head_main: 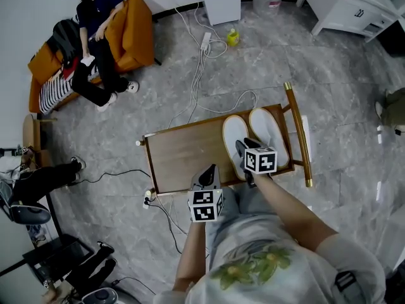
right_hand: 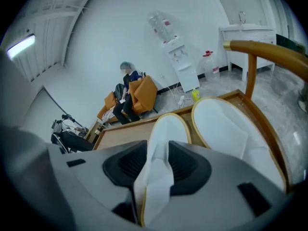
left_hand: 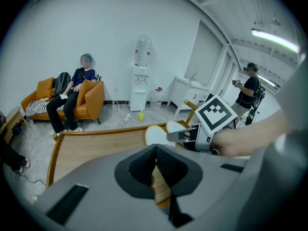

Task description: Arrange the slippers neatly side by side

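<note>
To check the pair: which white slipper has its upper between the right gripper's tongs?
The left slipper, farther from the wooden rail; the right slipper, next to that rail, lies outside the right gripper.

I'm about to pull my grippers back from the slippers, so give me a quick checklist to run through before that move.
1. Both the left slipper and the right slipper on the wooden table: ok.
2. Slippers side by side, toes pointing the same way: ok.
3. The right gripper clear of the slippers: not ok; the left slipper's heel stands between its jaws.
4. Its pads pressing on that heel: cannot tell.
5. The left gripper shut, empty, off the slippers: ok.
</note>
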{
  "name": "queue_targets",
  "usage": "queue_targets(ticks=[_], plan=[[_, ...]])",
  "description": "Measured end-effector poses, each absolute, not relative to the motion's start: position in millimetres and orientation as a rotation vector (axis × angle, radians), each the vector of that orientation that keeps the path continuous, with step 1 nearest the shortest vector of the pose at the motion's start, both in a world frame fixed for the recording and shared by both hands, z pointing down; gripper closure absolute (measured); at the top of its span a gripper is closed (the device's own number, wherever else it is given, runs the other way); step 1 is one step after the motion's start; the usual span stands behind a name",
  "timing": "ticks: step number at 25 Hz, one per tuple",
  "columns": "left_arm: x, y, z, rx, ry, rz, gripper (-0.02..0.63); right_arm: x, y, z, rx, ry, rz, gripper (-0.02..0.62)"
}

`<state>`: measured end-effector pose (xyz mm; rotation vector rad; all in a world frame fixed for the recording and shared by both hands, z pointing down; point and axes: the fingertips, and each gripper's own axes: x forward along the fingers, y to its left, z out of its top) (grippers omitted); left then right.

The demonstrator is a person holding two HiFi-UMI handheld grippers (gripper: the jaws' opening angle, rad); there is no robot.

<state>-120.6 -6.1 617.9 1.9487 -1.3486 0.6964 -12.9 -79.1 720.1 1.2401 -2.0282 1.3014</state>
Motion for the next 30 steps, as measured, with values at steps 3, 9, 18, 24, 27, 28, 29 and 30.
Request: queue_targets(ticks=[3, 9, 18, 24, 27, 28, 29, 30], plan=[[-121, -9, 611, 1.964, -1.358, 0.693, 0.589, -9, -85, 702, 1.233, -2.086, 1.211, 0.466], [-128, -5, 607, 1.956, -1.384, 0.677, 0.589, 0, -85, 668, 1.222, -2.2, 0.983, 0.465], [-124, -6, 600, 1.968, -1.392, 0.651, 0.589, 35, -62, 655, 1.237, -2.171, 0.747, 0.454], [-108, -11, 598, 2.012, -1.345, 0.659, 0.589, 55, -58, 658, 1.277, -2.128, 0.729, 0.449], [-103, -12, 596, 2.024, -1.334, 0.666, 0.589, 64, -60, 659, 1.293, -2.109, 0.729, 0.436], [-102, -13, 596, 2.026, -1.332, 0.666, 0.589, 67, -62, 660, 1.297, -2.103, 0.728, 0.431], [-101, -13, 596, 2.028, -1.331, 0.665, 0.589, 70, -63, 661, 1.301, -2.097, 0.729, 0.426], [-100, -13, 595, 2.03, -1.329, 0.665, 0.589, 73, -64, 664, 1.303, -2.089, 0.727, 0.42]])
